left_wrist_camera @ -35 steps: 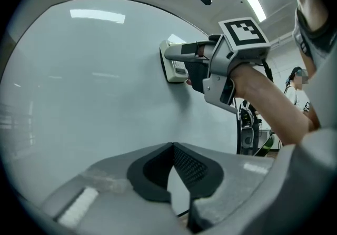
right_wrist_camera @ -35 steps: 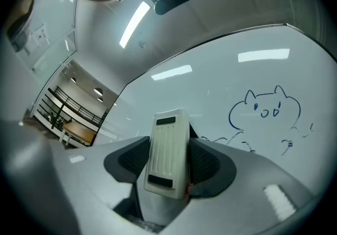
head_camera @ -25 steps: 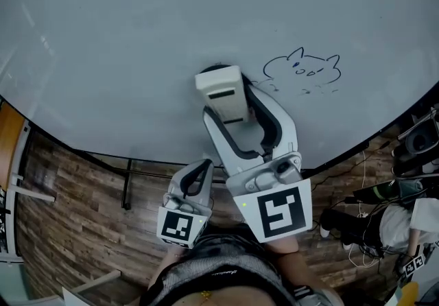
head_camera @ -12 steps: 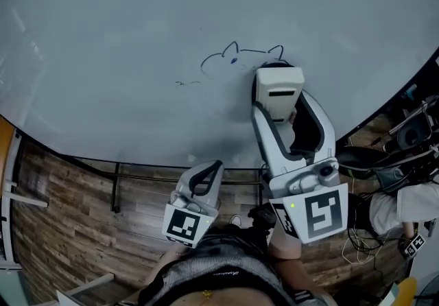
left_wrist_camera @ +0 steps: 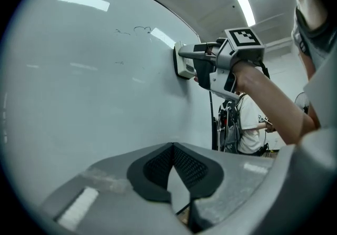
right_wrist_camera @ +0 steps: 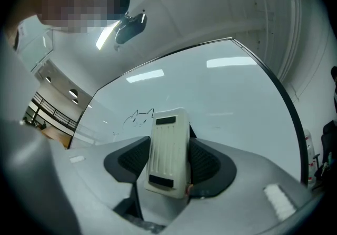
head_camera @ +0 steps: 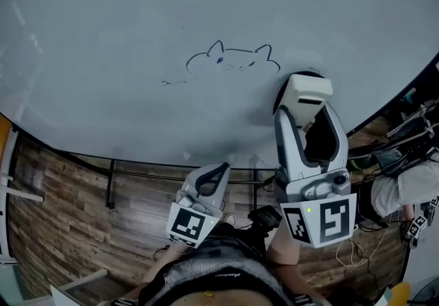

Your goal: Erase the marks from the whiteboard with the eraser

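White plastic eraser (right_wrist_camera: 168, 142), judged light, rigid and smooth, is clamped by its long sides in the right gripper (right_wrist_camera: 168, 165) and pressed on the whiteboard (head_camera: 137, 16) just right of the marks (head_camera: 232, 61). The left gripper (left_wrist_camera: 171, 170) is held closed, empty.

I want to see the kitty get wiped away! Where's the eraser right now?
In the head view, the eraser sits in the right gripper, against the whiteboard, just to the right of the cat doodle and a little below it.
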`<state>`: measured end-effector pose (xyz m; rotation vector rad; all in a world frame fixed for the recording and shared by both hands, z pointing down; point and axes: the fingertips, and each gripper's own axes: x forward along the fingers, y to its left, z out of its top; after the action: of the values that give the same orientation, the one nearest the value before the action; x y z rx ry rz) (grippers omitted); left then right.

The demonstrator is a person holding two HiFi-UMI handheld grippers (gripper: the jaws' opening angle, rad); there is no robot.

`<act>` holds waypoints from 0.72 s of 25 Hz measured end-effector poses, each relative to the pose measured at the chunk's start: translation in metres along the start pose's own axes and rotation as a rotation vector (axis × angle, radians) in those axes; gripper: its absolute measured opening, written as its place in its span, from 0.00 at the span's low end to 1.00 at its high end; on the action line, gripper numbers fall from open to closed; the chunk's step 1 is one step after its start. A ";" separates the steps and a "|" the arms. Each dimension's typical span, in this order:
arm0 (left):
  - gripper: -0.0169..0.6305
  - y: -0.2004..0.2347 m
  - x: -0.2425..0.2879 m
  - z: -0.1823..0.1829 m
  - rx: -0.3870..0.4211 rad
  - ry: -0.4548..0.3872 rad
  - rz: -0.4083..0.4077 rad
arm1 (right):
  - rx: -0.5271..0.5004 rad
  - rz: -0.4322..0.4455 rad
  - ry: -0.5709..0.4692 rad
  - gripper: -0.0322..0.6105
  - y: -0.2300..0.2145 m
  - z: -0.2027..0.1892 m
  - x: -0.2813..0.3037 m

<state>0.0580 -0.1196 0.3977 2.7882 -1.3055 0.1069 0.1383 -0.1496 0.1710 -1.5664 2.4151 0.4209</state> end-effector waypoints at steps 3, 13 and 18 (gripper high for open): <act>0.03 0.001 -0.003 -0.003 0.021 0.005 -0.015 | -0.003 -0.017 -0.007 0.42 0.005 0.000 0.002; 0.03 0.043 -0.035 -0.006 0.030 0.012 0.018 | -0.057 0.009 -0.023 0.42 0.063 0.003 0.029; 0.03 0.078 -0.059 -0.005 0.045 0.017 0.056 | -0.077 0.059 -0.041 0.43 0.104 0.012 0.050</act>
<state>-0.0398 -0.1246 0.3997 2.7814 -1.3940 0.1644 0.0234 -0.1476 0.1542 -1.5040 2.4465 0.5585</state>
